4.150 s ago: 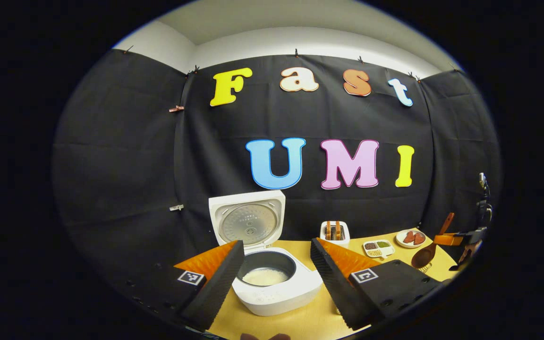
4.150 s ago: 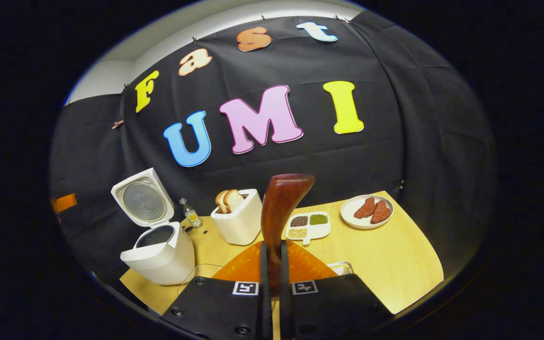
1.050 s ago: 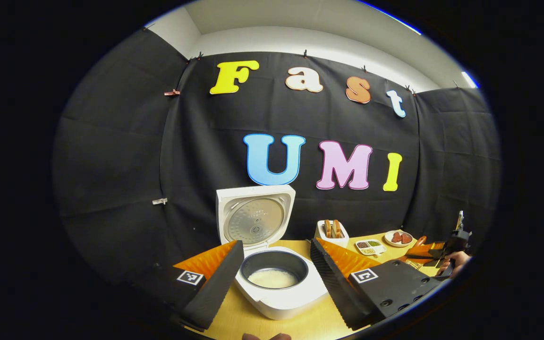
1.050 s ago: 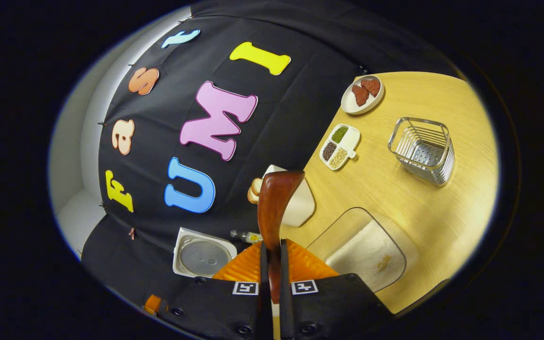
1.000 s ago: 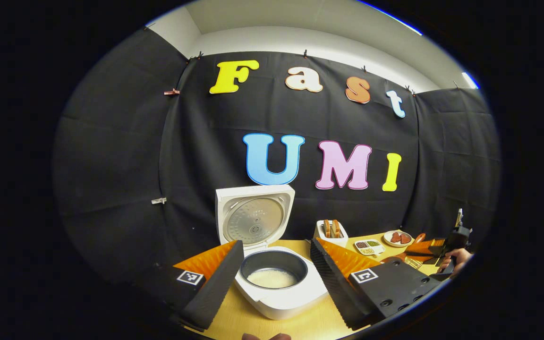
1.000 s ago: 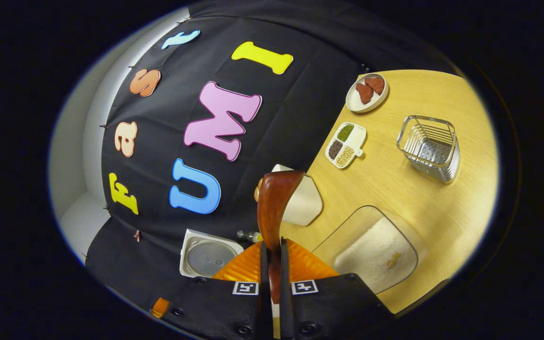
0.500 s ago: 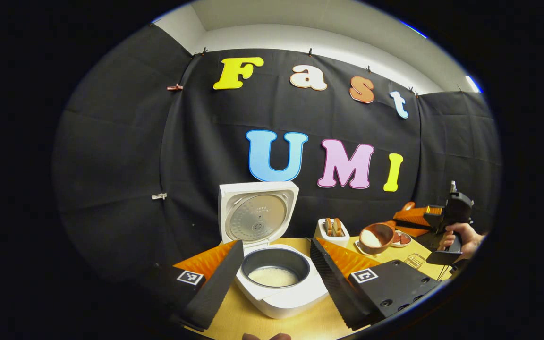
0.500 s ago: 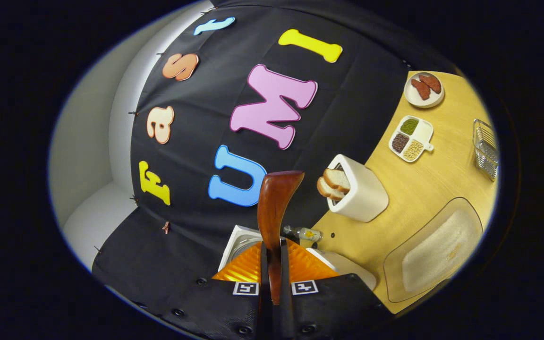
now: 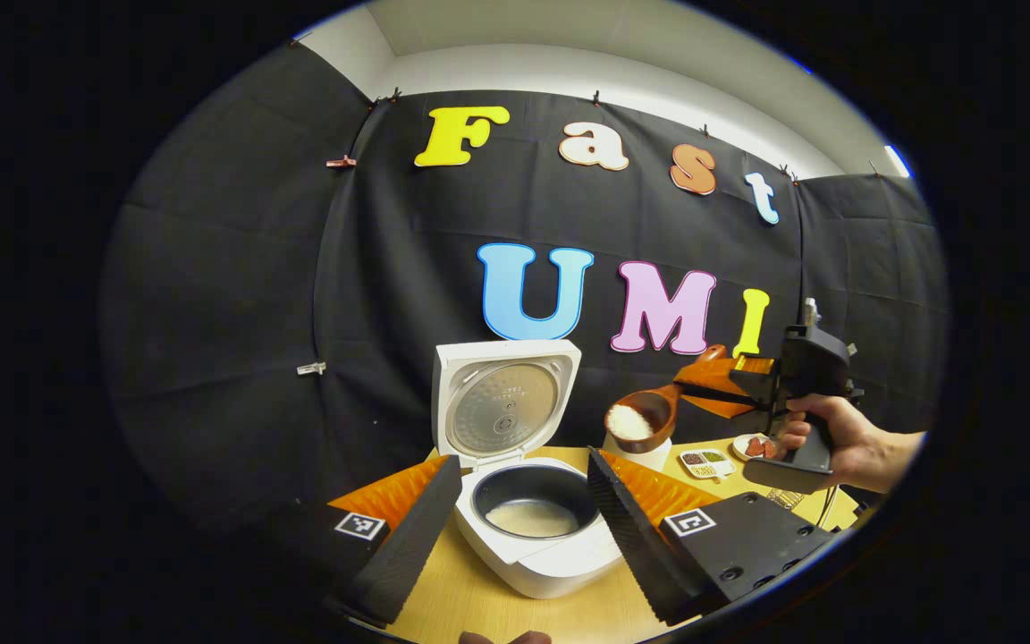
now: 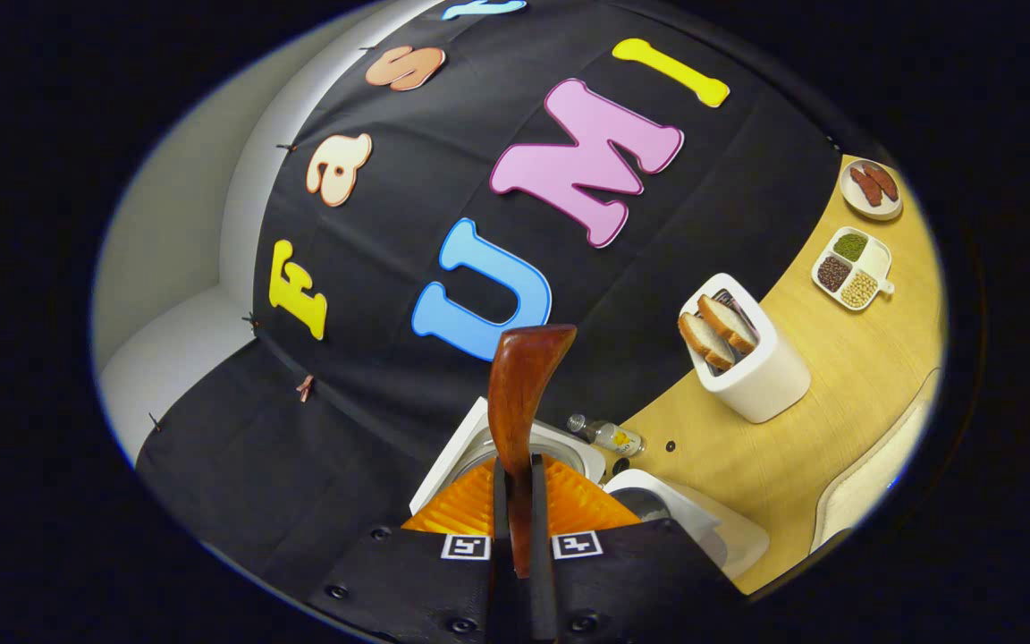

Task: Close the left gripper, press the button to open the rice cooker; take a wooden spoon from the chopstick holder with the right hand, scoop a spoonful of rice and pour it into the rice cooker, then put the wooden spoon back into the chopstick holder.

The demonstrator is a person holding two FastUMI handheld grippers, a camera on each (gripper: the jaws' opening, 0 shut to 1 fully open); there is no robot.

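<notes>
The white rice cooker [image 9: 542, 563] stands open with its lid [image 9: 502, 402] upright and some rice in the dark pot [image 9: 533, 514]. My left gripper [image 9: 522, 465] is open, one finger on each side of the cooker, touching nothing. My right gripper [image 9: 730, 389], held by a hand [image 9: 837, 438], is shut on the wooden spoon's handle. The spoon's bowl [image 9: 636, 419] carries a heap of white rice and hangs above and to the right of the pot. In the right gripper view the spoon [image 10: 519, 394] shows edge-on between the shut fingers of the right gripper [image 10: 515, 478], above the cooker's lid [image 10: 470, 461].
A white toaster with bread slices [image 10: 743, 358] stands behind the cooker, with a small bottle [image 10: 604, 436] beside it. Farther right are a divided dish of beans [image 10: 850, 259] and a plate of meat [image 10: 873, 188]. The rice tray [image 10: 873, 483] lies at the table's right. The wire chopstick holder [image 9: 783, 496] stands near the hand.
The right gripper dipped the spoon at the rice tray, came up with rice in it, and has carried it left and upward toward the open cooker. My left gripper has barely moved.
</notes>
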